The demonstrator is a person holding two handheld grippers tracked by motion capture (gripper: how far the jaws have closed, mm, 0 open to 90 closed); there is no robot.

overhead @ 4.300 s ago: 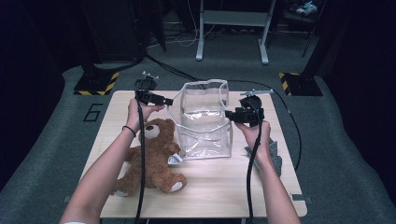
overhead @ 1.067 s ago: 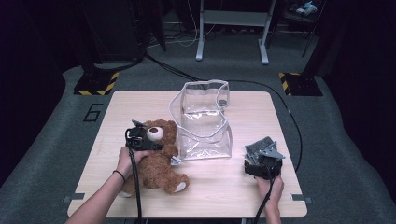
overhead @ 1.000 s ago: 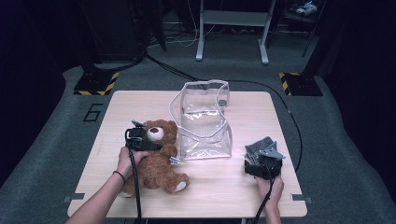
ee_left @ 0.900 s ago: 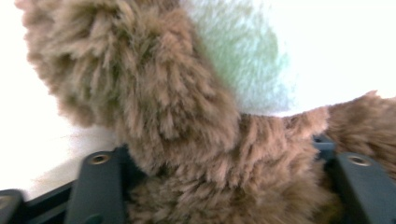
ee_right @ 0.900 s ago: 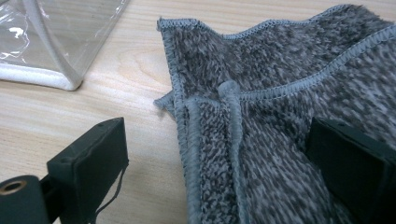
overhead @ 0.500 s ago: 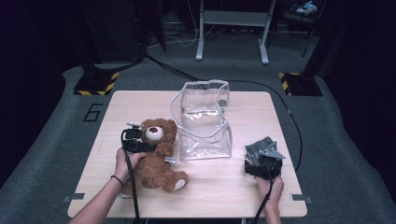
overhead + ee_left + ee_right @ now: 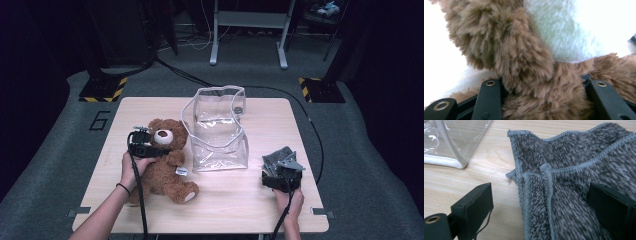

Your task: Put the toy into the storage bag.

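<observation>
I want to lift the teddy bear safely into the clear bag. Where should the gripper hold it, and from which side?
Probably at the neck of the teddy bear, coming from its left side, where the left gripper sits. The fur narrows there below the wide head, so the jaws fit around it.

Your left gripper (image 7: pixel 150 148) hides part of the teddy bear (image 7: pixel 167 165), and your hand covers its near arm. In the left gripper view the bear runs off every edge; the background behind it is bleached white. Your right gripper (image 7: pixel 281 176) covers the near part of the grey cloth (image 7: pixel 276 156), so its full outline can't be told.
</observation>
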